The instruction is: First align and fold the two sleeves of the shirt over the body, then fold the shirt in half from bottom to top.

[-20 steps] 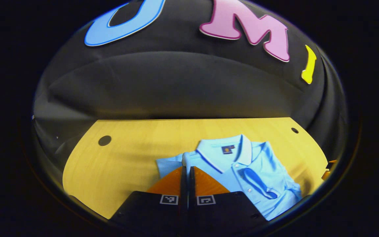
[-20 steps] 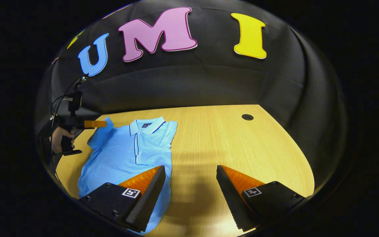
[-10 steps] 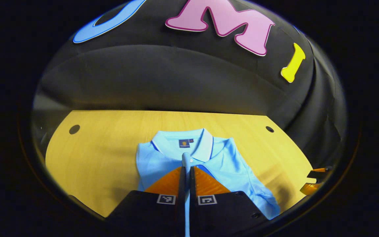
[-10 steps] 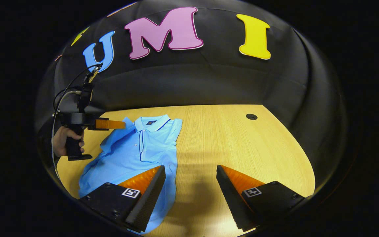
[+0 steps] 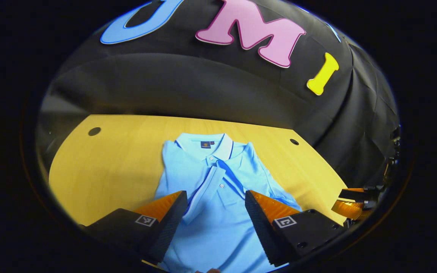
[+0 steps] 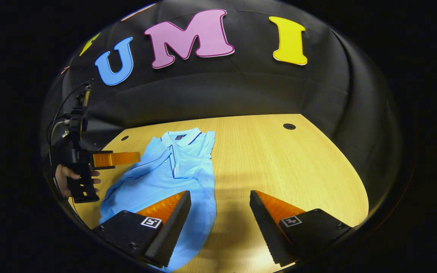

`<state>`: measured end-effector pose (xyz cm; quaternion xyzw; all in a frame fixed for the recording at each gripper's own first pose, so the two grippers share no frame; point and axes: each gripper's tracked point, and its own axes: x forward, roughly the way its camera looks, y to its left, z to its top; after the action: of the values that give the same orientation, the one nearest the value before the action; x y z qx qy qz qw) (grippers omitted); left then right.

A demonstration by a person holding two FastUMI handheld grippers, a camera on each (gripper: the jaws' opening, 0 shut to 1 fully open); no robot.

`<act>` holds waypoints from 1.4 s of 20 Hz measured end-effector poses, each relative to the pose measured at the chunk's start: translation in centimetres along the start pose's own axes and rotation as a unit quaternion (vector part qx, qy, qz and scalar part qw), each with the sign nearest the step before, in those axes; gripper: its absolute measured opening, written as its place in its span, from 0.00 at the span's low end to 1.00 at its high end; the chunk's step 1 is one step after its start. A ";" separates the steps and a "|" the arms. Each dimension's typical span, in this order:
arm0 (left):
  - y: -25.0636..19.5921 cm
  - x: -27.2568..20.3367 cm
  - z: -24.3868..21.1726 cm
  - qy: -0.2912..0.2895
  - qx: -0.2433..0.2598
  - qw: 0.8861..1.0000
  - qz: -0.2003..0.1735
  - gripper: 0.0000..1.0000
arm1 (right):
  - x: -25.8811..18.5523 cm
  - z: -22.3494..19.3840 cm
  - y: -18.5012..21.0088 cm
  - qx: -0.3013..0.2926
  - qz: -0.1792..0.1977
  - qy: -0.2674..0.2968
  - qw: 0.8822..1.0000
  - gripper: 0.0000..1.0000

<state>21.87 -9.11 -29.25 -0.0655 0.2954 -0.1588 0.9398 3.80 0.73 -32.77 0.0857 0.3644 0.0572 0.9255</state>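
The left gripper (image 5: 214,206) is hanging with its jaws spread wide and holding nothing, just above the middle of the light blue polo shirt (image 5: 218,189). The right gripper (image 6: 220,206) is likewise standing open and empty, hovering off the shirt's right edge with one finger over the cloth and the other over bare desk (image 6: 286,167).

The shirt is lying flat, collar (image 5: 207,142) toward the booth's back wall, hem nearest the person. Both sleeves appear to be lying folded in over the body (the left one (image 5: 207,189) is crossing the front as a slanted flap below the collar), so the sleeve step is judged done, and the bottom-to-top fold is coming next. That move is calling for each gripper to drop toward the hem corners, which are sitting at the lower rim of both views and are partly hidden by the fingers.

Room is looking generous: bare wood is stretching to the right of the shirt and beyond the collar, with two small round holes (image 5: 94,131) well away from the cloth. The person's hand (image 6: 65,178) is gripping the left handle, left of the shirt.
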 end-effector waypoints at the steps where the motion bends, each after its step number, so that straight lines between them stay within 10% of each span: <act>1: 0.6 -1.7 -0.5 -0.004 0.003 1.000 0.009 0.98 | -0.5 -0.3 0.5 0.001 0.000 0.002 1.000 0.97; 12: 2.4 -16.3 -11.5 0.045 0.017 0.998 0.045 0.98 | -6.3 -8.2 6.1 0.028 0.003 0.062 0.998 0.99; 28: 1.0 -20.5 -24.5 0.136 0.001 0.987 0.088 0.92 | -11.5 -18.7 10.5 0.014 -0.010 0.159 0.987 0.99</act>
<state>-7.92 -2.01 -38.54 -0.0161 0.4248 -0.0835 0.9013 -17.83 11.25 -36.45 0.0846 0.5085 0.0559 0.8551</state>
